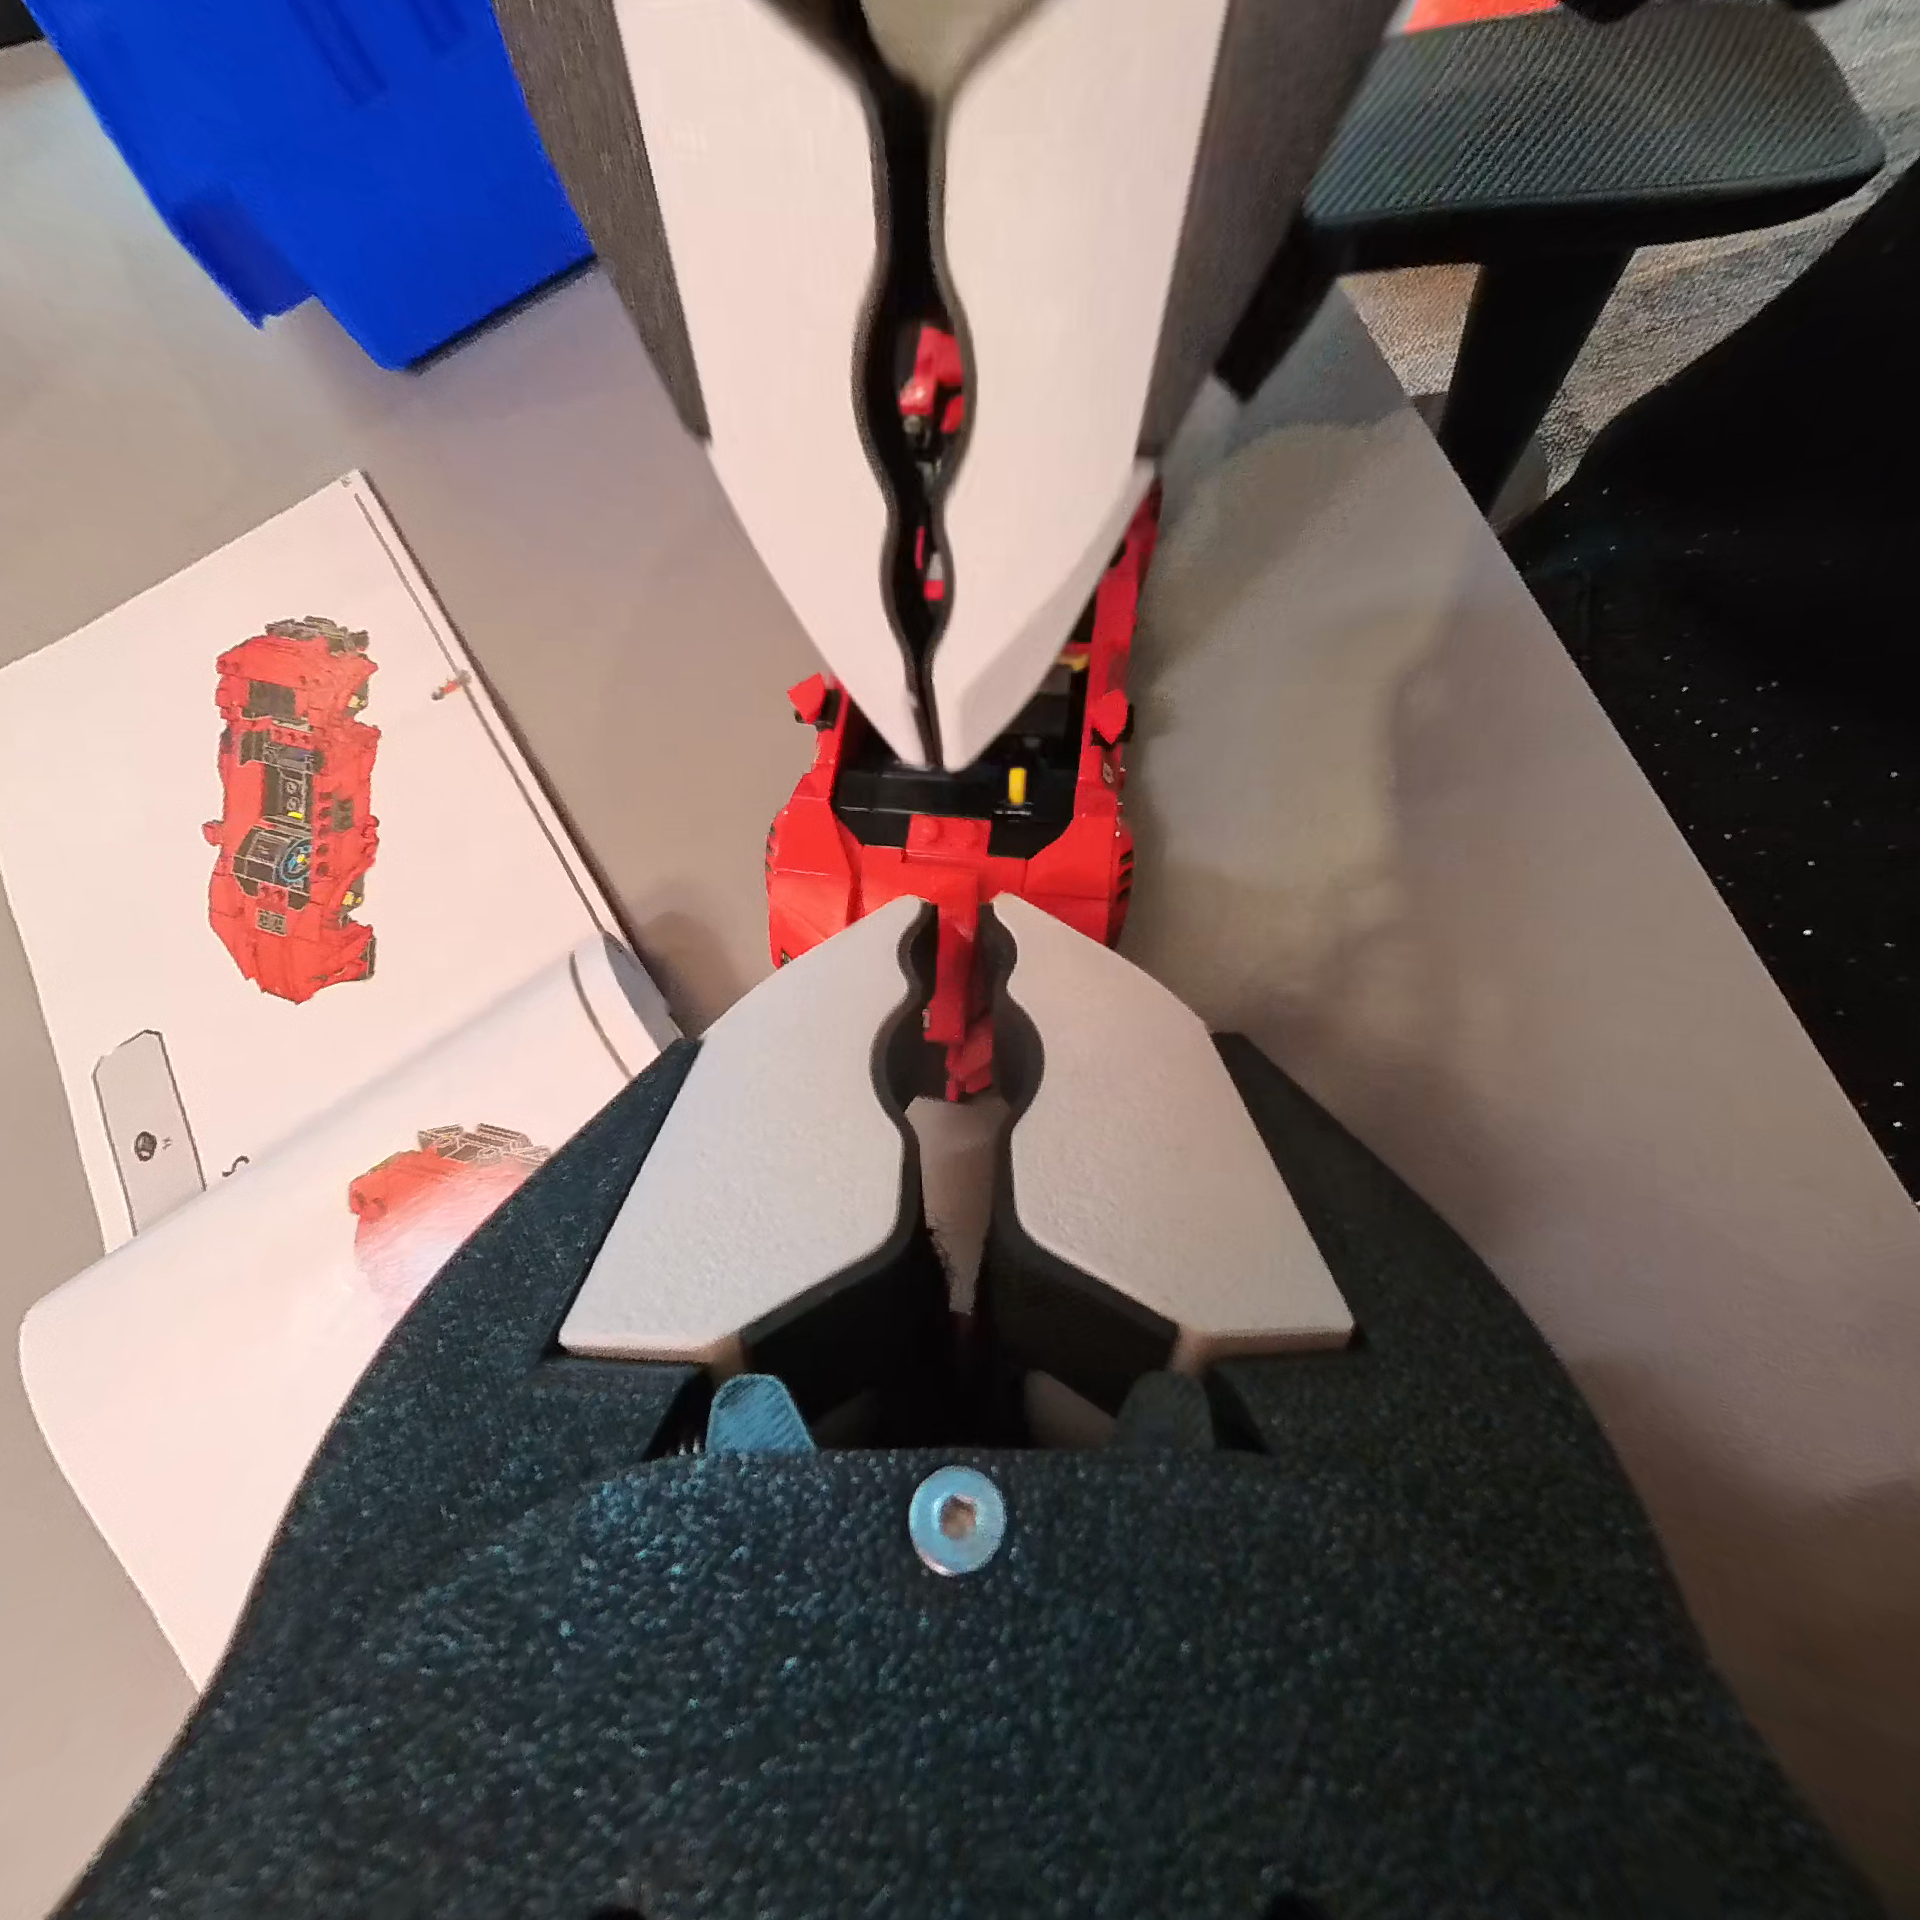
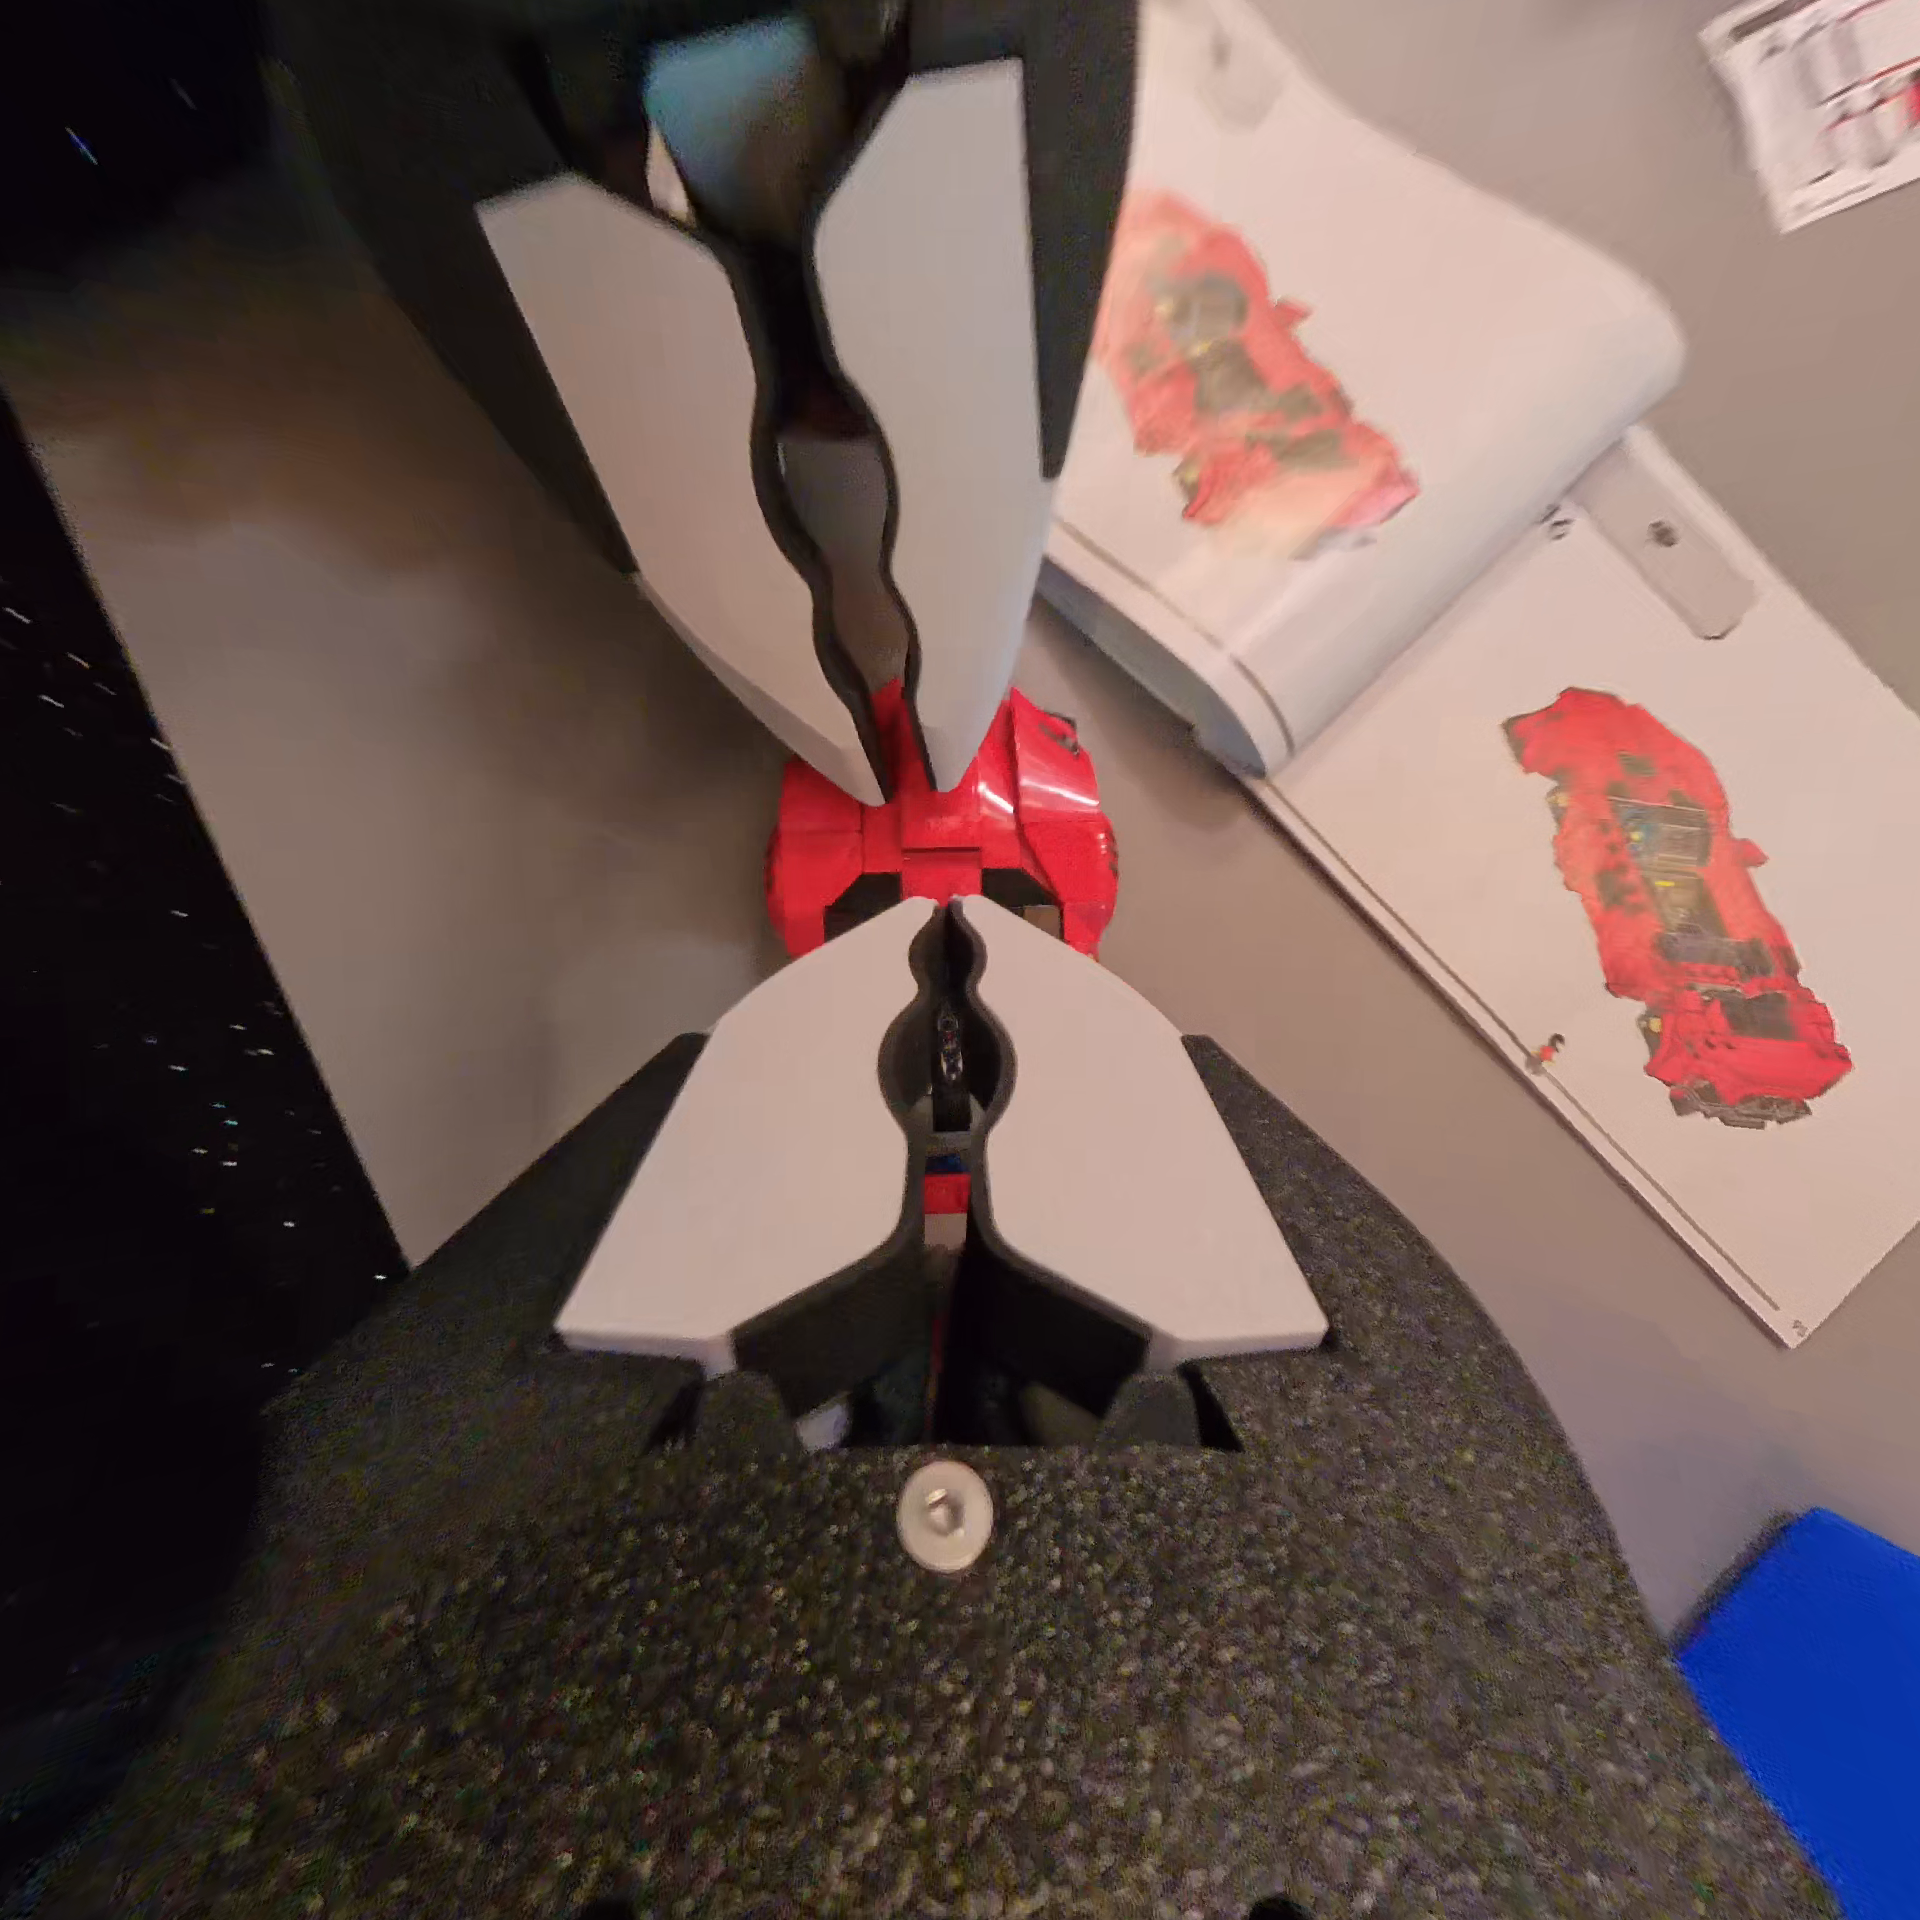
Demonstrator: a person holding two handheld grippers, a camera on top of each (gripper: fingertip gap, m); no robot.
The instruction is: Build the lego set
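Grey table [image 1: 644, 582], jaws hiding red car [image 1: 940, 862]

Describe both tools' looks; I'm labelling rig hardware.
The left tool has two pale grey wedge fingers with wavy dark inner edges on a speckled dark teal body with one silver screw. The right tool matches, on a speckled dark grey body.
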